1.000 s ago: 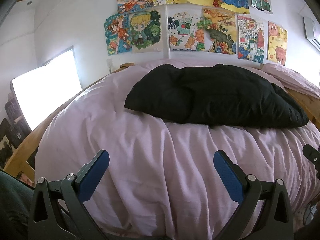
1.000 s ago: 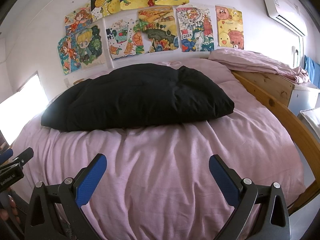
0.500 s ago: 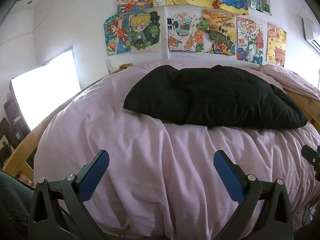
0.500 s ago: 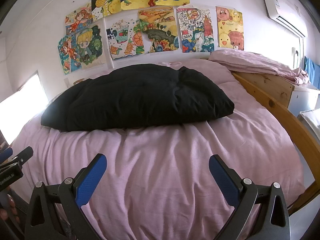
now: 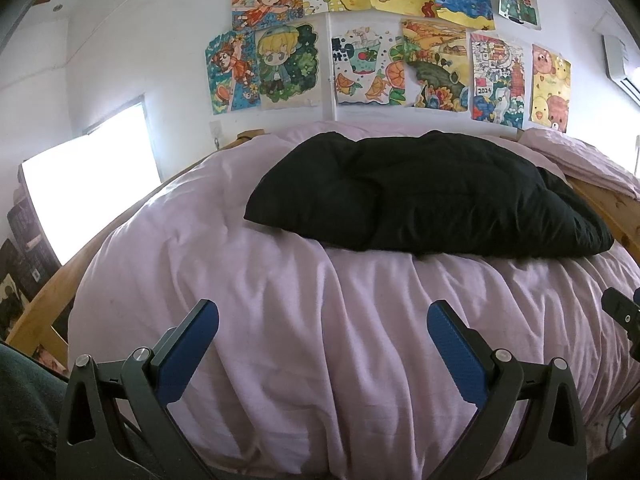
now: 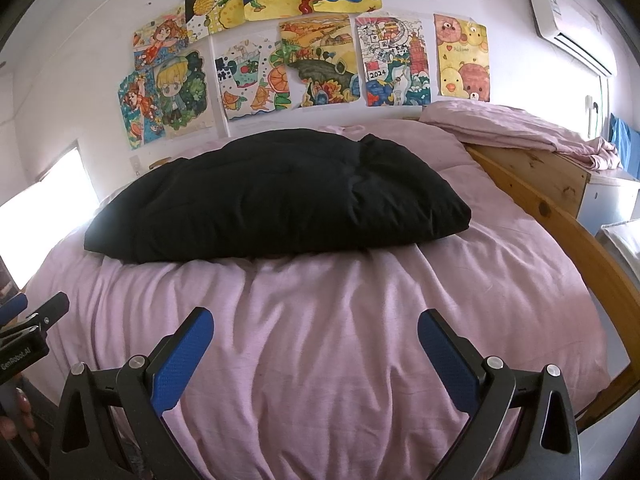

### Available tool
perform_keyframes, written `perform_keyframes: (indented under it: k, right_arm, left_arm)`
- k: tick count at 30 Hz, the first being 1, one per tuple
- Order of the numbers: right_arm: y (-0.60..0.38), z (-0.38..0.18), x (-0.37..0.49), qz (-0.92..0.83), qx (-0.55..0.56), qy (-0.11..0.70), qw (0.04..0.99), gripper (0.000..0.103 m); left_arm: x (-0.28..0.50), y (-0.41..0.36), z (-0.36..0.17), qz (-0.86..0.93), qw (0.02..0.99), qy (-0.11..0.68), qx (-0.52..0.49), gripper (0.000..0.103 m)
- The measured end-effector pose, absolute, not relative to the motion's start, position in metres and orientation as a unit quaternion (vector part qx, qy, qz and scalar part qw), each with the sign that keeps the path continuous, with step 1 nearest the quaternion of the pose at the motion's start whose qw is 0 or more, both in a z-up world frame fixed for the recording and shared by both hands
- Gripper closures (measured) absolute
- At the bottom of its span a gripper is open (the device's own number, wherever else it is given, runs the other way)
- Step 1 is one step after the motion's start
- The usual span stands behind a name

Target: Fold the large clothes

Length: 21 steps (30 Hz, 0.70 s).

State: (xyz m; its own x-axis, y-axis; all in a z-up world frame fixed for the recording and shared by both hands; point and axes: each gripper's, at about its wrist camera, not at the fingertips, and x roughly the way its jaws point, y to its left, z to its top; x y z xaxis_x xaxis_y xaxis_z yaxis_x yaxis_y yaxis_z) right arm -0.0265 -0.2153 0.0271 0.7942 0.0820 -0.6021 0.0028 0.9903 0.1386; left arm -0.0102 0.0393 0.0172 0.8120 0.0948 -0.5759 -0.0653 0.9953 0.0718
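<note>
A large black padded garment (image 5: pixel 428 192) (image 6: pixel 276 200) lies bundled across the far half of a bed covered in pink bedding (image 5: pixel 304 300) (image 6: pixel 332 300). My left gripper (image 5: pixel 322 320) hovers open over the near part of the bedding, well short of the garment, with nothing between its blue pads. My right gripper (image 6: pixel 314 320) is likewise open and empty, at a similar distance from the garment. Each gripper shows at the edge of the other's view: the right one (image 5: pixel 622 314), the left one (image 6: pixel 28 324).
A wooden bed frame (image 6: pixel 568 232) runs along the right side, with folded pink bedding (image 6: pixel 516 128) on a wooden unit behind it. Colourful drawings (image 5: pixel 360 60) cover the wall past the bed. A bright window (image 5: pixel 88 184) is on the left; an air conditioner (image 6: pixel 568 24) hangs upper right.
Both grippers have drifted slightly, so the view shifts a little. The garment has not moved, and both grippers stay open.
</note>
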Motion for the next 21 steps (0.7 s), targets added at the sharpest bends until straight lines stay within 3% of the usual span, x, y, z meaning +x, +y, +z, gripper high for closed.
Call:
perform_keyframes:
  k: [21]
  right_arm:
    - [-0.2174,0.0295,-0.0258,0.021,0.068,0.318,0.945,0.000]
  left_arm:
    - [-0.0106,0.0384,0.0193,0.041,0.952,0.302,0.025,0.001]
